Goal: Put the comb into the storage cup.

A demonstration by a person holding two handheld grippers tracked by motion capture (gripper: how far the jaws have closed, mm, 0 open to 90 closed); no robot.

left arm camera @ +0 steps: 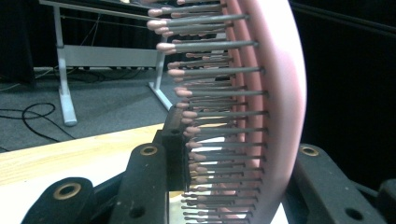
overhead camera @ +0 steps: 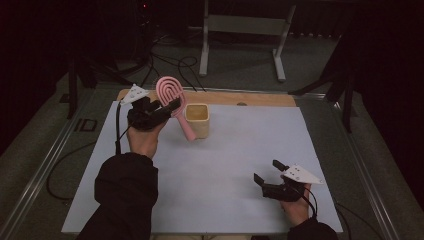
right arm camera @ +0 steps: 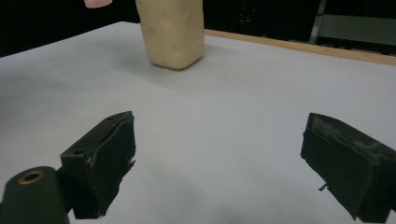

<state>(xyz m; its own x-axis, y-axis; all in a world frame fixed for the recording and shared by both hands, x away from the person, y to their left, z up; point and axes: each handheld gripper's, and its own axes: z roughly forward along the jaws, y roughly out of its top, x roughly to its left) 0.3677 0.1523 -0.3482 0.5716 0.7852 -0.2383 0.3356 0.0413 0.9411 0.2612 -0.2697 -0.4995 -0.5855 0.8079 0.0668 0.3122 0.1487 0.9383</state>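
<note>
A pink hairbrush (overhead camera: 169, 90) with grey bristles stands tilted, head up, at the far left of the table. My left gripper (overhead camera: 172, 106) is shut on its head. In the left gripper view the jaws press the brush (left arm camera: 275, 93) from both sides, bristles facing left. The brush handle slants down beside a cream cup (overhead camera: 197, 120); I cannot tell whether they touch. My right gripper (overhead camera: 266, 170) rests near the table's front right, open with nothing between its jaws (right arm camera: 215, 158). The cup (right arm camera: 173, 32) stands far ahead of it.
A white sheet (overhead camera: 225, 165) covers the table, with a wooden strip (overhead camera: 260, 98) along the far edge. Beyond it are a white metal stand (overhead camera: 240, 30) and cables (overhead camera: 175, 65) on the grey floor. A dark sleeve (overhead camera: 125, 195) comes in at the bottom left.
</note>
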